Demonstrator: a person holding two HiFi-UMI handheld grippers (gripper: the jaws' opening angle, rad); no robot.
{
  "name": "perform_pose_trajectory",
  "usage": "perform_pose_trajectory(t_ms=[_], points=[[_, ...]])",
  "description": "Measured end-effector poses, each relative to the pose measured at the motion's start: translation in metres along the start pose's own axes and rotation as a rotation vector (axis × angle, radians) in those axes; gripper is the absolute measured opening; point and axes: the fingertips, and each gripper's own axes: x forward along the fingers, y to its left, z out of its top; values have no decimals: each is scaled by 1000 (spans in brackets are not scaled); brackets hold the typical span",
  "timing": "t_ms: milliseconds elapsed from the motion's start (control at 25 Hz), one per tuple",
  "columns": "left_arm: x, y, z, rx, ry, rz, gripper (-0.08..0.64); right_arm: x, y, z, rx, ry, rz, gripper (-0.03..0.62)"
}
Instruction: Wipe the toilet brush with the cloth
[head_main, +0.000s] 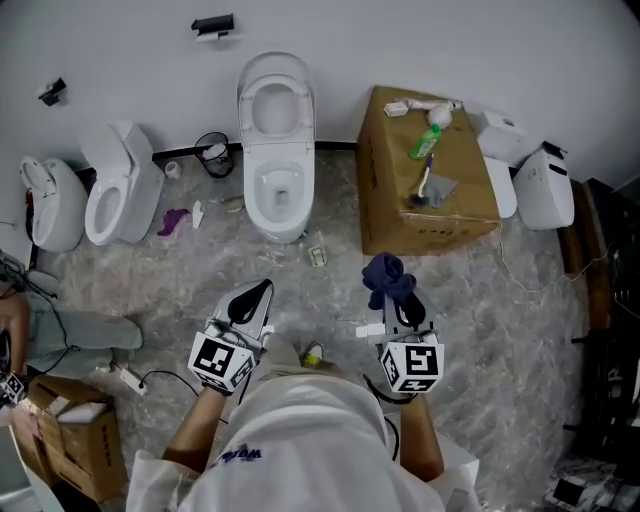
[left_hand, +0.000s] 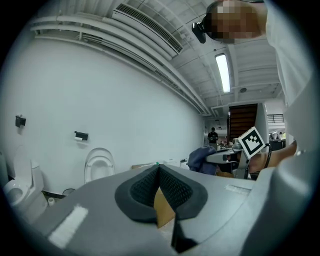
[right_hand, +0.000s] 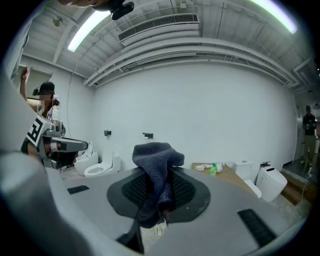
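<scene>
The right gripper (head_main: 400, 300) is clenched on a dark blue fuzzy cloth (head_main: 388, 274). The cloth bunches up above its jaws. The left gripper (head_main: 256, 298) is squeezed shut with nothing in it. The white-handled toilet brush with a dark head (head_main: 428, 186) lies on top of a brown cardboard box (head_main: 395, 215). It is near a green plastic bottle (head_main: 425, 143) and well apart from both grippers.

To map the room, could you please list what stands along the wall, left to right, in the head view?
Leftmost toilet, second toilet, black bin, middle toilet, cardboard box, white fixture.
</scene>
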Motion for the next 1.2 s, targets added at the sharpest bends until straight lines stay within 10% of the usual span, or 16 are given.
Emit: perform_pose_trajectory(t_ms=[1200], points=[[69,-19,32,39,-36,-50,-3,20,-23,12,18,-21,10,81]])
